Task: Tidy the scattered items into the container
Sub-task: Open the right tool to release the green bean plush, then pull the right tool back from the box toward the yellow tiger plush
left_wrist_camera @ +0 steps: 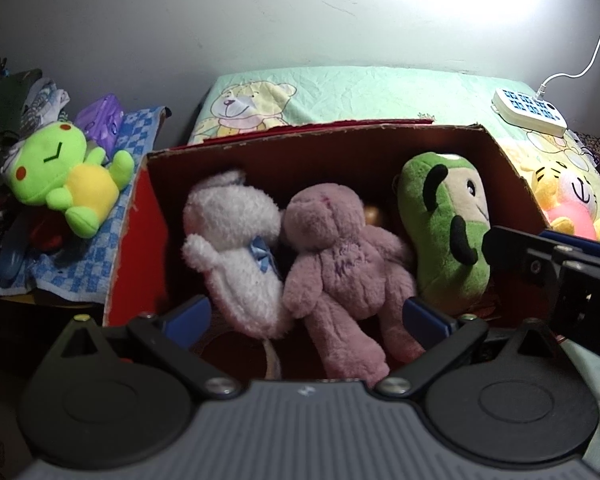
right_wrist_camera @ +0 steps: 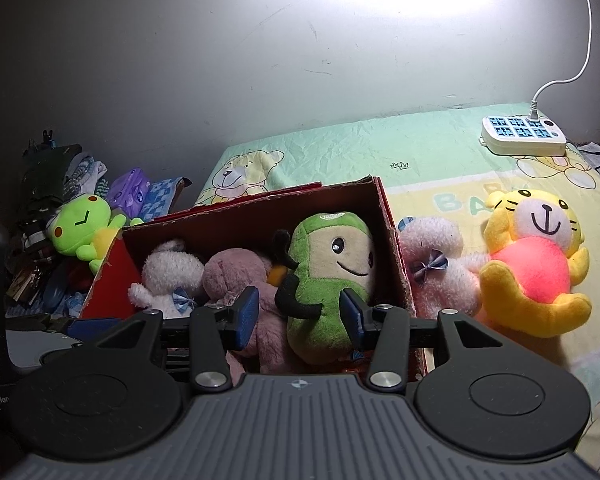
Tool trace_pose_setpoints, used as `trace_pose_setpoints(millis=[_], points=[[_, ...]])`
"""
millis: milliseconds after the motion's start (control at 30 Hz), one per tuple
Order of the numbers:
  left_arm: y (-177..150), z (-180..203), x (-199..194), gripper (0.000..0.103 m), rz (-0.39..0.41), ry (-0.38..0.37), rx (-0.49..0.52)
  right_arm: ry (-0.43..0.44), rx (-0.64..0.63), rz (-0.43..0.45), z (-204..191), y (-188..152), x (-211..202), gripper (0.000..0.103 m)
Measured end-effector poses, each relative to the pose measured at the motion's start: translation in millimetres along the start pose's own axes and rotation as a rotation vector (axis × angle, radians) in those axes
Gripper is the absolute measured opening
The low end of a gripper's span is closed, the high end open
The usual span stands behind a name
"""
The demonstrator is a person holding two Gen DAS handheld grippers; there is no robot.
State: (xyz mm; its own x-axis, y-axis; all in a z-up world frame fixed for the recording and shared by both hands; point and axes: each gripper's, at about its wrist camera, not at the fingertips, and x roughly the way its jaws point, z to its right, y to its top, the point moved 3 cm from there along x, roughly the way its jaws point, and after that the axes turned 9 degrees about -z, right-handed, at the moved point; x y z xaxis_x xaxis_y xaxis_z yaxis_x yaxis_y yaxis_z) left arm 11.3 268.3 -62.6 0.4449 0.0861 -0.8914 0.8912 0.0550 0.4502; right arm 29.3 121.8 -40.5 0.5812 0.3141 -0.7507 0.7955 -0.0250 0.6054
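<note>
A red cardboard box [left_wrist_camera: 134, 216] [right_wrist_camera: 396, 248] on the bed holds a white plush [left_wrist_camera: 236, 248] [right_wrist_camera: 168, 276], a mauve bear [left_wrist_camera: 340, 264] [right_wrist_camera: 236, 276] and a green plush [left_wrist_camera: 444, 224] [right_wrist_camera: 332, 272]. My left gripper [left_wrist_camera: 306, 316] is open above the box's near edge, empty, its jaws either side of the white plush and the bear. My right gripper [right_wrist_camera: 300, 316] is open with its jaws either side of the green plush's lower body, a small gap on each side. A yellow tiger plush [right_wrist_camera: 536, 264] and a pink plush [right_wrist_camera: 440, 268] lie right of the box. A lime frog plush [left_wrist_camera: 64, 176] [right_wrist_camera: 84, 232] lies left of it.
A white power strip [left_wrist_camera: 530, 112] [right_wrist_camera: 524, 136] with a cable lies on the bed sheet [right_wrist_camera: 380, 152] at the back right. A blue checked cloth [left_wrist_camera: 84, 264], a purple packet [left_wrist_camera: 102, 120] and piled clothes sit to the left. The wall is close behind.
</note>
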Motion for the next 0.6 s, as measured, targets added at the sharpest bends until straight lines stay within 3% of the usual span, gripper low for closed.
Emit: trace_pose_setpoints(millis=[267,600], points=[[-4,-8,-7,0.102,0.002,0.077,-0.024,0.044,0.0,-0.031,-1,-5,7,0.048],[-6,-10,-7,0.102,-0.044,0.108,-0.073,0.089,-0.023,-0.048,3,-4,5,0.052]])
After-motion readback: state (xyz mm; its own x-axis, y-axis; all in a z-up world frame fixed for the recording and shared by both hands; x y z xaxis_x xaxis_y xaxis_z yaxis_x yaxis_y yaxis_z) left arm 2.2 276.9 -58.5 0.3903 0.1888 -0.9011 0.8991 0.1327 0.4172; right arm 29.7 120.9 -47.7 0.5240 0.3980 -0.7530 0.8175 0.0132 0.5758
